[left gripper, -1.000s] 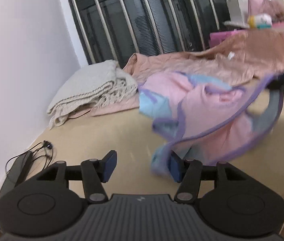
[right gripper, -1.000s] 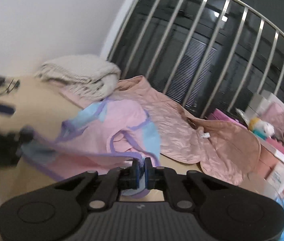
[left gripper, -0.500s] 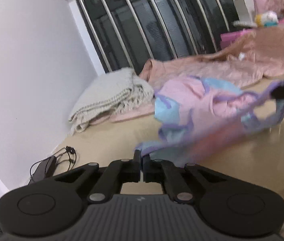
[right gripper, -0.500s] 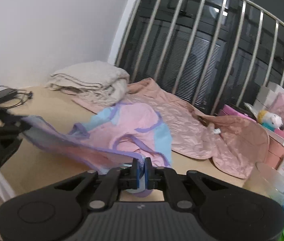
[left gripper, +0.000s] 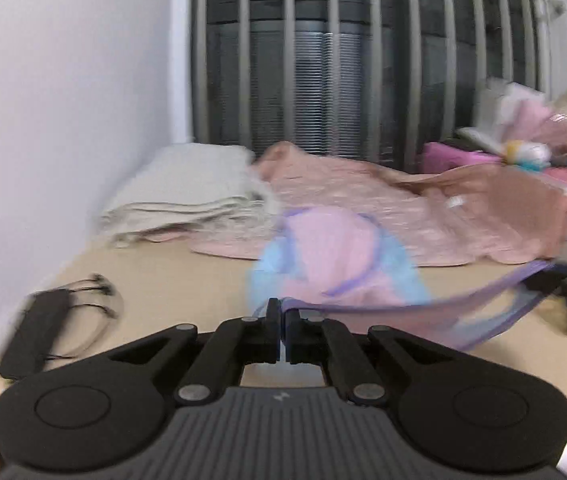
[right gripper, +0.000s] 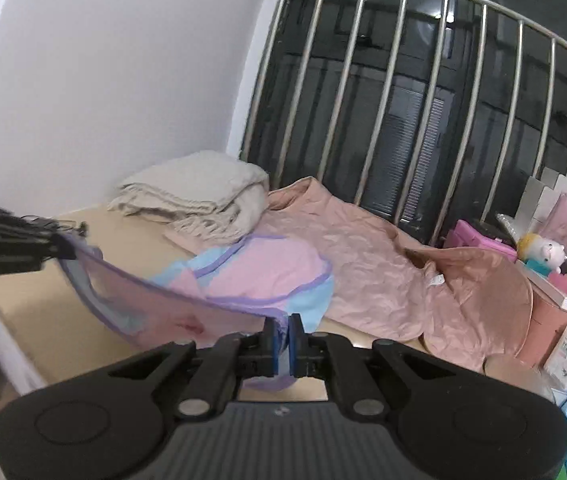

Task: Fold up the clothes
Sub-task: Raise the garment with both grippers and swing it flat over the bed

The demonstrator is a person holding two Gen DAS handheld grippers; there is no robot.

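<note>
Left hand-held gripper (left gripper: 282, 320), spread one second ago, now pinching garment (left gripper: 335, 256) hem just ahead. Right hand-held gripper (right gripper: 282, 334) keeps pinching other end. We hold hem stretched between both, rest on worktop (left gripper: 187, 280). Fold can begin, we judge.

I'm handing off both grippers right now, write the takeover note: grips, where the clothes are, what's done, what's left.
Left gripper: shut on the pink and blue garment, at its purple-trimmed edge.
Right gripper: shut on the same edge, other end.
The edge is stretched between them above the table; the rest lies on it.
Peach quilted garment lies spread out behind; beige blanket sits folded in the corner.
Done: both ends gripped and lifted. Left: every fold.
</note>
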